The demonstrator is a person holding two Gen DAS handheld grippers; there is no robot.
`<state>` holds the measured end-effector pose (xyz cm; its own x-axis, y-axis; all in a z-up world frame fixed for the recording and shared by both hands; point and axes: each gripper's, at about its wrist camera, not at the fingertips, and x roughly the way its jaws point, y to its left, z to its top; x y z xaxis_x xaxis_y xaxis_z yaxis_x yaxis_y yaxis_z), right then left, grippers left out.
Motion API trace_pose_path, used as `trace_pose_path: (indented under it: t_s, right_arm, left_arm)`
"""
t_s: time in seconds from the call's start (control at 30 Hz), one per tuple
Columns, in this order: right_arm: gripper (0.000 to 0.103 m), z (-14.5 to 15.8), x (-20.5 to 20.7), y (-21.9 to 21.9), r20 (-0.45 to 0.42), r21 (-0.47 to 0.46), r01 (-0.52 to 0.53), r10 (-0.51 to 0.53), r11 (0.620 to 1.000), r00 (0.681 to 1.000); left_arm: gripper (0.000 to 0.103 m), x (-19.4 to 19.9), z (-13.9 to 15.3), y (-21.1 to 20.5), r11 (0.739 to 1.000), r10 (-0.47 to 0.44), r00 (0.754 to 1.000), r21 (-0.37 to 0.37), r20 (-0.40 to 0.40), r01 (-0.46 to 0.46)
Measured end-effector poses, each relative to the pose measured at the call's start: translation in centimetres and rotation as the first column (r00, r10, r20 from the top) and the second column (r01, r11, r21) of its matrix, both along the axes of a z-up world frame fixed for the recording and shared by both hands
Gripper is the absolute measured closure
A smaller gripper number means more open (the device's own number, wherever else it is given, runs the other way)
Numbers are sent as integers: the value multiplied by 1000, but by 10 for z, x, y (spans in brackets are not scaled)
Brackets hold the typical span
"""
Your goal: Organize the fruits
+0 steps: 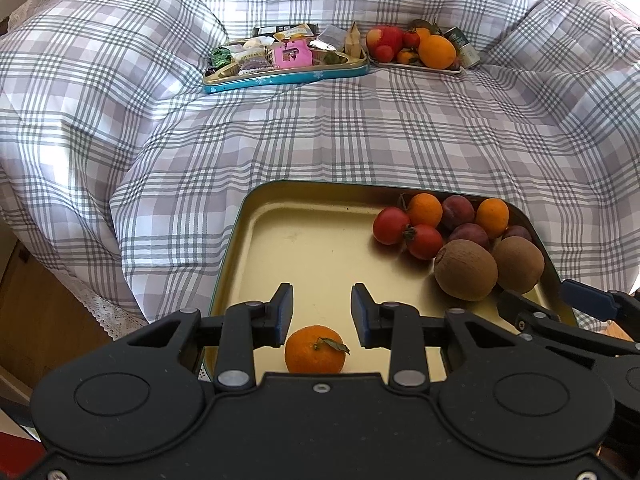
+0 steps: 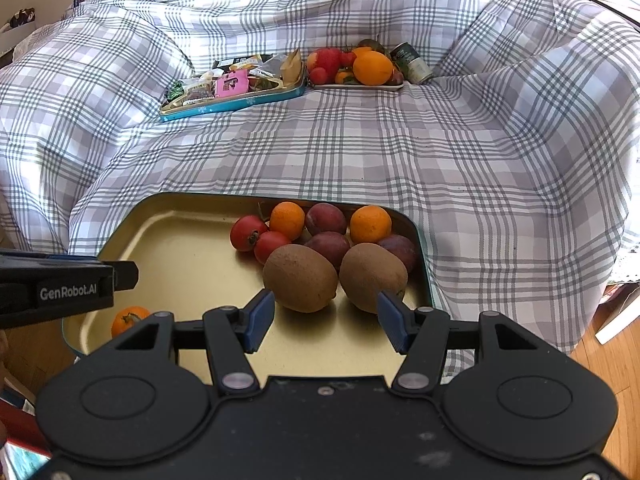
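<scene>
A gold tray with a teal rim [image 1: 256, 240] [image 2: 160, 232] lies on the checked cloth. In its far right corner sit two tomatoes [image 1: 391, 225], two mandarins [image 1: 425, 210], dark plums [image 1: 469, 235] and two kiwis [image 1: 466, 270] [image 2: 300, 278]. A small leafy mandarin [image 1: 315, 349] [image 2: 129, 319] rests alone at the tray's near left. My left gripper [image 1: 322, 312] hovers over it, open, with a gap showing beside the fruit. My right gripper [image 2: 326, 320] stands open and empty just in front of the kiwis.
At the back of the cloth lie a teal tin of wrapped snacks [image 1: 280, 58] [image 2: 232, 88], a white plate with an orange, an apple and small fruit [image 1: 416, 48] [image 2: 356, 66], and a can [image 2: 412, 63]. Wooden floor shows at both sides.
</scene>
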<state>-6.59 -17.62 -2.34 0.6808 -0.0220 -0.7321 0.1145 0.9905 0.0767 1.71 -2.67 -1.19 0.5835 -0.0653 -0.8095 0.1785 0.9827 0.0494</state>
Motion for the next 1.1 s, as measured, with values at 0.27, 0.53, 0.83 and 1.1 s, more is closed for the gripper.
trace_pose_path:
  t_s: [0.27, 0.53, 0.83, 1.1]
  right_arm:
    - [42, -2, -2, -1, -5, 1, 2, -2, 1000, 1000]
    - [42, -4, 0, 0, -19, 3, 2, -2, 1000, 1000]
    - [42, -5, 2, 1, -30, 3, -5, 5, 1000, 1000]
    - [42, -5, 2, 1, -31, 1, -5, 5, 1000, 1000]
  left_arm:
    - [61, -1, -2, -2, 1000, -7, 1000, -6, -13, 7]
    - [61, -2, -4, -1, 1000, 0, 1000, -9, -28, 0]
    - [61, -2, -4, 0, 1000, 9, 999, -13, -33, -9]
    - [61, -2, -5, 0, 1000, 7, 999, -17, -39, -8]
